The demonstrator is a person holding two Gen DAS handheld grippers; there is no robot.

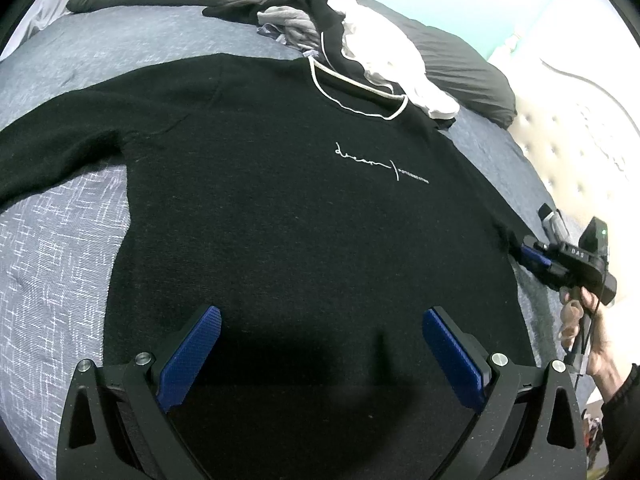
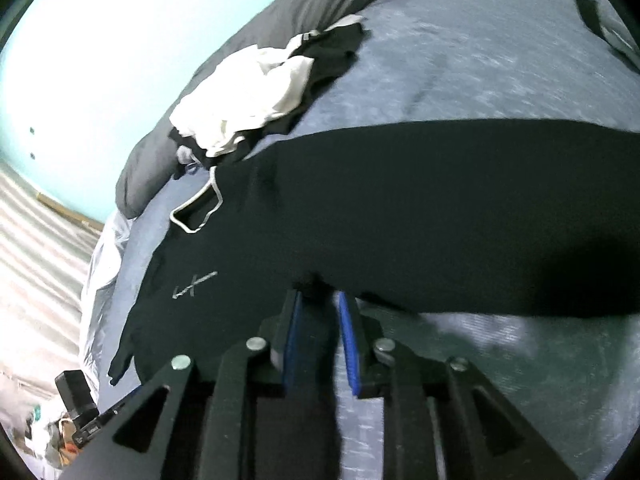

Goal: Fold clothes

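Right gripper (image 2: 318, 308) pinches the black sweater (image 1: 280, 200) sleeve edge at three o'clock. Left gripper (image 1: 320, 344) hovers open. The thin pinch may slip.

Black sweater (image 1: 280, 208) — white-trimmed neckline, small script logo — spread flat, front up

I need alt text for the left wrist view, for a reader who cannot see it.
A black sweater lies spread flat on a grey-blue bed, with the open left gripper above its lower part. At the right edge, a hand holds the right gripper at the sweater's side. A clothes pile lies beyond the collar.
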